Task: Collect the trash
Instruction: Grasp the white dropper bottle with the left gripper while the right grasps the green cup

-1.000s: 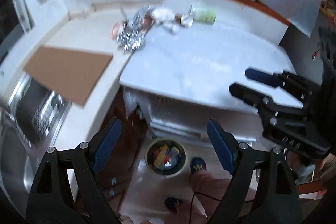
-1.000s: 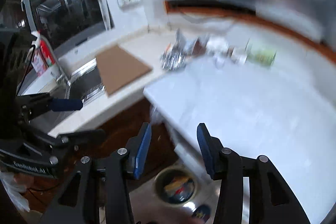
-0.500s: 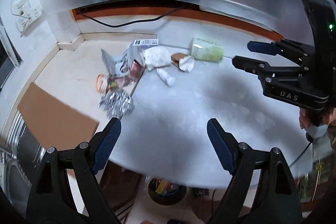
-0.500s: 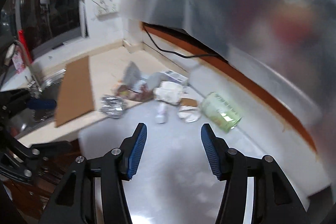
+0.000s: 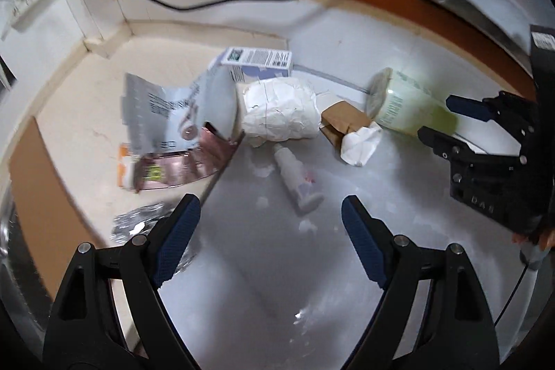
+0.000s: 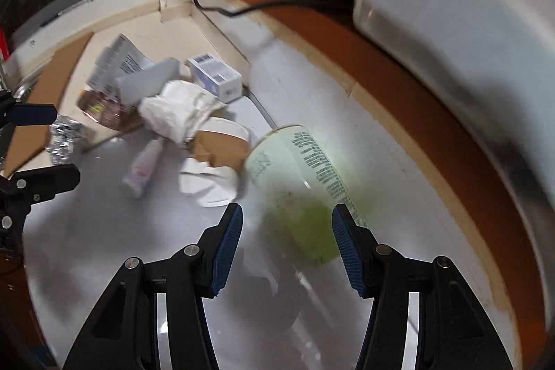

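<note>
— So, where does the trash lie for you?

— Your pale green cup (image 6: 295, 182) lies on its side on the grey countertop (image 6: 104, 231), its far end toward the wall. Your right gripper (image 6: 287, 241) has its fingers spread wide on either side of the cup's near end, and neither blue pad visibly touches it; it holds nothing.

— And the rest of the pile?

— Just beside the cup you have a torn brown cardboard piece (image 6: 218, 144) with a white tissue (image 6: 208, 182) against it, then a crumpled white paper ball (image 5: 281, 110). A small white tube (image 5: 295, 172) lies in front of the ball. Behind the ball stands a white and blue carton (image 5: 256, 61), and to its left lean a grey printed pouch (image 5: 166, 106) and a shiny pink wrapper (image 5: 184, 165). A wad of crumpled foil (image 6: 64, 137) sits near the counter's edge.

— What about your left gripper?

— Your left gripper (image 5: 270, 241) is wide apart too, empty, above bare counter short of the tube.

— Does one view show what the other hides?

— Your left view shows the right gripper from the side, at the cup's green end. Your right view shows the printed text along the cup, and the left gripper's fingers at the frame's left edge. A black cable (image 5: 225, 0) hangs along the wall in both.
</note>
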Action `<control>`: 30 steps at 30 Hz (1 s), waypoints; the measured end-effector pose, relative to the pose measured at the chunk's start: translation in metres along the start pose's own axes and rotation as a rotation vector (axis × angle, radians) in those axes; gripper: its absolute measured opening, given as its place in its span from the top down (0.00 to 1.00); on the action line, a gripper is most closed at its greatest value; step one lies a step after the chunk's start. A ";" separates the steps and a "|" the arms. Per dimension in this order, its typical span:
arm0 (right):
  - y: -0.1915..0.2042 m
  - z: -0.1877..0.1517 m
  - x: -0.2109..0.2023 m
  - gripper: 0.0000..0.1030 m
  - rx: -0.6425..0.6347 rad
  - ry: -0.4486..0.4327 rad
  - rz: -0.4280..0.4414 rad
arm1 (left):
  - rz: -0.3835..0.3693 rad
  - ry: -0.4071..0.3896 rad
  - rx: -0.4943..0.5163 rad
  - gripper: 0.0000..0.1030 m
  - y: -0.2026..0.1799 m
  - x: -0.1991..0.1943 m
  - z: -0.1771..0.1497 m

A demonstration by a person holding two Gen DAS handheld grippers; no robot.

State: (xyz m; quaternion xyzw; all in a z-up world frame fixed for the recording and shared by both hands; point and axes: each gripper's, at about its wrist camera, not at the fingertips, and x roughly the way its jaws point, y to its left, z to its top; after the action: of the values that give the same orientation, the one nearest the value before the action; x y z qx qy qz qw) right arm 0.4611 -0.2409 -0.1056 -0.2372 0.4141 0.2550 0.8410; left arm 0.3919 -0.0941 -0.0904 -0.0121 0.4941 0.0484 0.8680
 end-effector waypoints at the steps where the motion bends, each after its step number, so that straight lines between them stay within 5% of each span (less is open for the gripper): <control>1: 0.000 0.002 0.010 0.47 -0.010 0.010 -0.008 | -0.003 0.008 -0.009 0.21 0.000 0.007 0.003; 16: 0.023 0.011 0.065 0.28 -0.216 0.049 -0.146 | -0.003 0.109 -0.113 0.37 0.001 0.081 0.019; 22: 0.033 0.009 0.076 0.33 -0.264 0.044 -0.223 | -0.008 0.135 -0.132 0.59 0.003 0.091 0.013; 25: 0.029 0.011 0.077 0.38 -0.235 0.052 -0.194 | -0.006 0.141 -0.131 0.78 0.002 0.092 0.007; 30: 0.022 0.017 0.065 0.41 -0.122 0.071 -0.018 | -0.020 0.135 -0.126 0.80 0.002 0.087 -0.004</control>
State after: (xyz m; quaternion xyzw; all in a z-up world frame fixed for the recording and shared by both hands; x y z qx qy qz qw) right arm 0.4913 -0.1982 -0.1538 -0.3007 0.4251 0.2638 0.8120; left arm 0.4324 -0.0861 -0.1669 -0.0749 0.5474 0.0699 0.8306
